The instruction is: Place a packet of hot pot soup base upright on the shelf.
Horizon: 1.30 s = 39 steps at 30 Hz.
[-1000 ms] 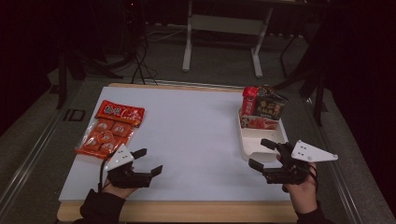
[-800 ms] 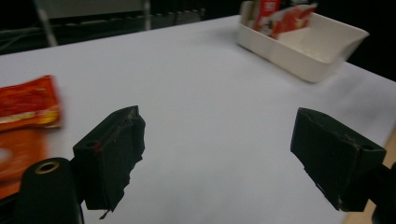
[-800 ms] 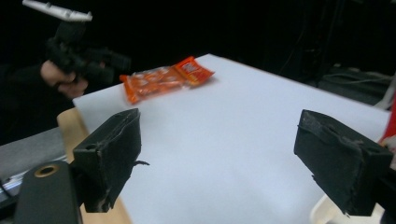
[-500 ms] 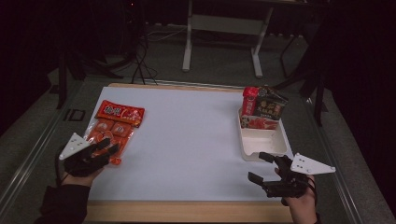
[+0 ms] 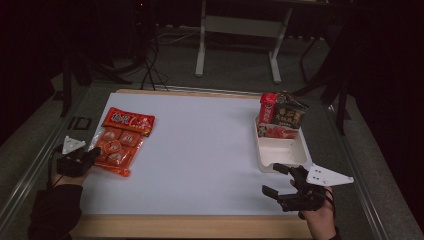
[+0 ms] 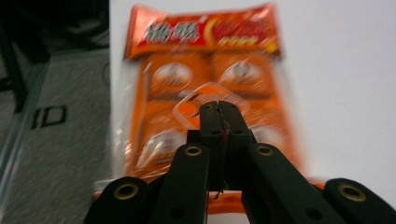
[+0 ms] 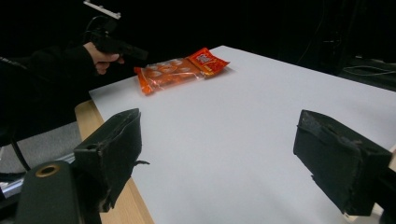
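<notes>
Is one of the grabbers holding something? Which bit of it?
The left gripper has just closed its jaws on the orange snack bag, pinching the clear edge at the bag's near end. The right gripper is open and holds nothing.

The orange snack packet (image 5: 120, 142) lies flat on the white table top, red printed header at its far end, clear window showing round pieces. Its near edge sits right at the left gripper (image 5: 91, 156), whose closed jaws point along it.

A white-topped desk (image 5: 210, 145) with a wooden edge carries an orange snack packet (image 5: 121, 140) at its left side and a white tray (image 5: 281, 152) at its right.
</notes>
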Each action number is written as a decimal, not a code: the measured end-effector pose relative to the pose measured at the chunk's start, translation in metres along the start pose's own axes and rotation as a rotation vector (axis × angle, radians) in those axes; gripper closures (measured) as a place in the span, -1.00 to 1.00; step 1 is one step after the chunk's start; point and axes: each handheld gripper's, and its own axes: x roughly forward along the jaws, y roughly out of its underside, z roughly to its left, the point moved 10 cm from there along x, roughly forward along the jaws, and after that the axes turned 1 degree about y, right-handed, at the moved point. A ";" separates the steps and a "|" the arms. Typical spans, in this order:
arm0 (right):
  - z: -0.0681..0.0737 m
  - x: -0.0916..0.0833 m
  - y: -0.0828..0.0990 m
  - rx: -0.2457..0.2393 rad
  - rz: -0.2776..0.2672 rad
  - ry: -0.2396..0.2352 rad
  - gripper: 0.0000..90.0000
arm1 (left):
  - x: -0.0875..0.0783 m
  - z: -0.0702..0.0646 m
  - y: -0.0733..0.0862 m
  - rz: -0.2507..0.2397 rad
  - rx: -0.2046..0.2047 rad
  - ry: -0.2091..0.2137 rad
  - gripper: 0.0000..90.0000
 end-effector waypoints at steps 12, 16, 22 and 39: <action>0.001 0.006 0.004 0.007 0.013 -0.019 -0.66 | 0.028 0.048 0.010 0.128 -0.005 -0.101 1.00; 0.000 0.006 0.004 0.013 0.013 -0.020 -0.66 | 0.037 0.051 0.009 0.164 0.038 -0.115 1.00; -0.001 0.005 0.005 0.021 0.015 -0.018 -0.66 | 0.053 0.053 0.008 0.218 0.036 -0.107 1.00; 0.000 0.005 0.003 0.018 0.013 -0.023 -0.66 | 0.057 0.007 0.009 0.221 0.097 -0.034 1.00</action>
